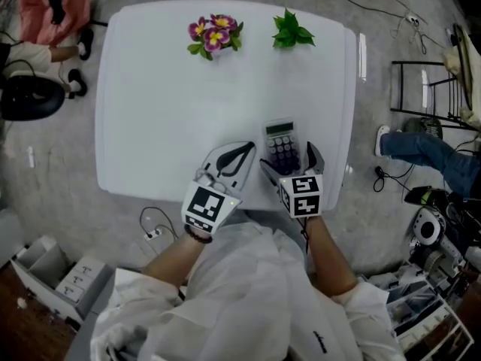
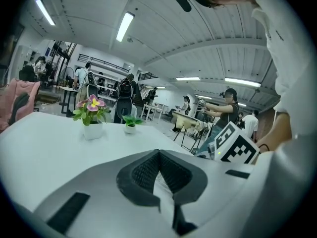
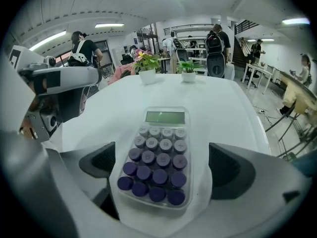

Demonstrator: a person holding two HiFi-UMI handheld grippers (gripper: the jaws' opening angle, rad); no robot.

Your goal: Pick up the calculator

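Note:
The calculator (image 1: 282, 146), pale with purple keys and a green screen, lies flat on the white table (image 1: 165, 111) near its front right edge. My right gripper (image 1: 291, 161) is open, one jaw on each side of the calculator's near end. In the right gripper view the calculator (image 3: 157, 157) fills the space between the two dark pads (image 3: 99, 160), with a small gap on each side. My left gripper (image 1: 242, 152) rests to the calculator's left at the front edge, jaws together and nothing held. In its own view the left gripper (image 2: 159, 156) shows its ribbed pads meeting.
A pot of pink and yellow flowers (image 1: 214, 34) and a small green plant (image 1: 291, 30) stand at the table's far edge. The right gripper's marker cube (image 2: 234, 144) shows beside my left one. Around the table are chairs, cables (image 1: 154, 230) and several people.

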